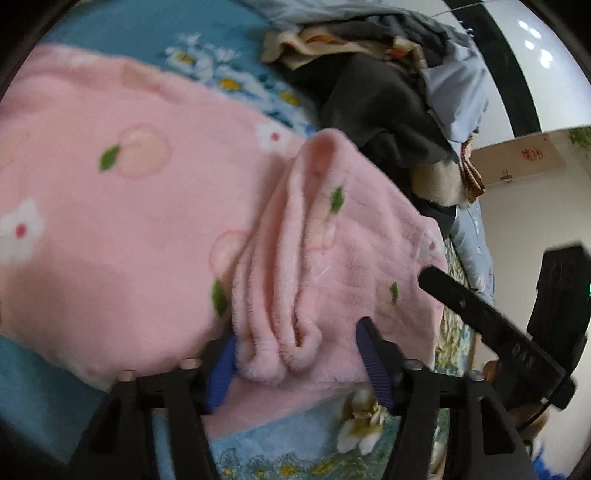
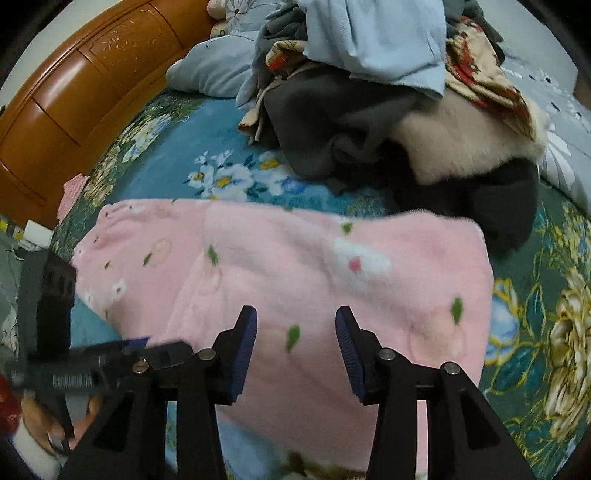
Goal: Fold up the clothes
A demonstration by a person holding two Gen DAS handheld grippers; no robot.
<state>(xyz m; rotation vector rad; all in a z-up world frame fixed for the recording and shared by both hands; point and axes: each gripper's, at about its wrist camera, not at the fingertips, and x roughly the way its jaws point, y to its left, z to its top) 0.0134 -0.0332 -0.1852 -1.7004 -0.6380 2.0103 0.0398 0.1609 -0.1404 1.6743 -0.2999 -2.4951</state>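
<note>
A pink fleece garment [image 1: 140, 206] printed with peaches and white flowers lies spread on the blue floral bedspread [image 1: 122, 26]. A bunched, pleated edge of it [image 1: 280, 332] sits between the fingers of my left gripper [image 1: 297, 354], whose jaws stand wide apart around the folds. My right gripper [image 2: 295, 332] hovers open just over the same pink garment [image 2: 295, 258], with nothing clamped. The right gripper's black body [image 1: 498, 325] shows at the right of the left wrist view. The left gripper [image 2: 55, 369] and a hand appear blurred at the lower left of the right wrist view.
A heap of unfolded clothes [image 2: 369, 92], dark grey, light blue, cream and patterned, is piled behind the pink garment. A wooden headboard [image 2: 74, 92] curves along the upper left, with a pillow [image 2: 210, 66] beside it. The floral bedspread [image 2: 535, 332] lies bare at the right.
</note>
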